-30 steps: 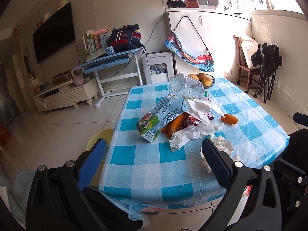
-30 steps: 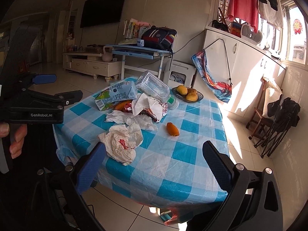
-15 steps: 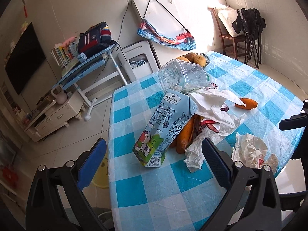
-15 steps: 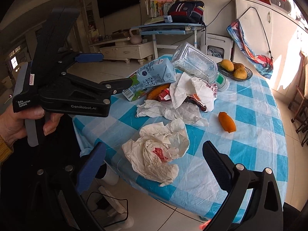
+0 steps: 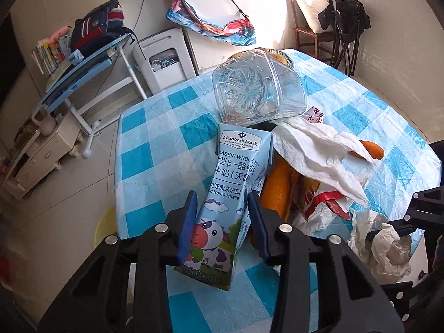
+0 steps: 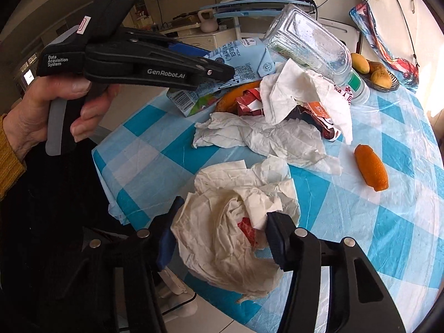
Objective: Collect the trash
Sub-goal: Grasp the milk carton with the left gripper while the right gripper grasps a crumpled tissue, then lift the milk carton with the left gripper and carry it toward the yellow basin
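The left gripper (image 5: 222, 219) has just been closing its jaws, and now its blue pads press on both sides of the light blue milk carton with a cartoon cow (image 5: 222, 222), near the carton's lower end. The carton lies tilted on the blue and white checked tablecloth (image 5: 155, 149), with its top end leaning against the pile behind it. The right gripper (image 6: 219, 222) has also just been closing; its jaws now pinch the crumpled white paper wad with a red spot (image 6: 233, 222), which sits at the near edge of the table.

Around the carton, things are crowded. A long orange peel (image 5: 277, 186) lies touching its right side, and a white crumpled tissue (image 5: 313, 149) covers part of that peel. A clear empty plastic bottle (image 5: 255, 88) lies on its side just behind the carton top. A red and white wrapper (image 5: 324, 205) is beside the peel.

In the right wrist view, a flat wrinkled white paper sheet (image 6: 255, 136) lies between the wad and the pile. A small separate piece of orange peel (image 6: 371, 166) lies alone to the right, well apart from the wad. A dish with yellow fruit (image 6: 374, 72) stands at the far side. A person's hand (image 6: 47, 111) holds the left gripper's handle.
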A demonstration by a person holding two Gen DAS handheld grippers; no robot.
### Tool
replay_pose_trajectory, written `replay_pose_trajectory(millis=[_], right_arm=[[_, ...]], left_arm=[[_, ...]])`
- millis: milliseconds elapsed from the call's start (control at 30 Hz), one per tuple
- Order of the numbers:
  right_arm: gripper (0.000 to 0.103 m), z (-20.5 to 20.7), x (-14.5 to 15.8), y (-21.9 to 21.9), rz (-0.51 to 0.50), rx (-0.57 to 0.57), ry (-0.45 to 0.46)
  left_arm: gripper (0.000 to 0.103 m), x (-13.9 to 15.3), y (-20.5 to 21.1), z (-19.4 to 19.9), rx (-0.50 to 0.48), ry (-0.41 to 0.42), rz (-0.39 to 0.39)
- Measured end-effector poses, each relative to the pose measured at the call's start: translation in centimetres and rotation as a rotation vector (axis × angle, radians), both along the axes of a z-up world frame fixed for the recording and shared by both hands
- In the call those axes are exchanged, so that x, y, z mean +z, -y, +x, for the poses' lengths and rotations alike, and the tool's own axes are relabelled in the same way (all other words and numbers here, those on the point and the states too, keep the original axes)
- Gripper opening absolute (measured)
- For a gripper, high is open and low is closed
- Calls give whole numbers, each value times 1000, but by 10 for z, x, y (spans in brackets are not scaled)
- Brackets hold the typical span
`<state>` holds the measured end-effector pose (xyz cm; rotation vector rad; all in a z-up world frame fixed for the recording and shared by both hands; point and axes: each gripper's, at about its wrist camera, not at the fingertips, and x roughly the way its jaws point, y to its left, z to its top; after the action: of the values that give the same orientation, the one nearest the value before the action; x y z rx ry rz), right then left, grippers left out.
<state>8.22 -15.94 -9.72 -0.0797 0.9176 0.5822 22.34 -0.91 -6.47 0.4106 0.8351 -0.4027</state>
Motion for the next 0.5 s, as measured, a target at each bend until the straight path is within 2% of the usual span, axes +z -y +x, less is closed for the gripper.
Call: replay_pose_trajectory(millis=[133,200,333,500], right_arm=[[37,10,2,-6,-50,19,33],[36,10,3,-7,-48,27,49],[35,16,-2,11,72,1,15],[35,18,-4,25,232,-16,-14]], left_arm=[[29,1,2,2,4,-12,-54],[29,5,-2,5,11,-31,-104],[29,14,-20,5,25,-64,-211],[29,23,-56,10,89,-96,-357]])
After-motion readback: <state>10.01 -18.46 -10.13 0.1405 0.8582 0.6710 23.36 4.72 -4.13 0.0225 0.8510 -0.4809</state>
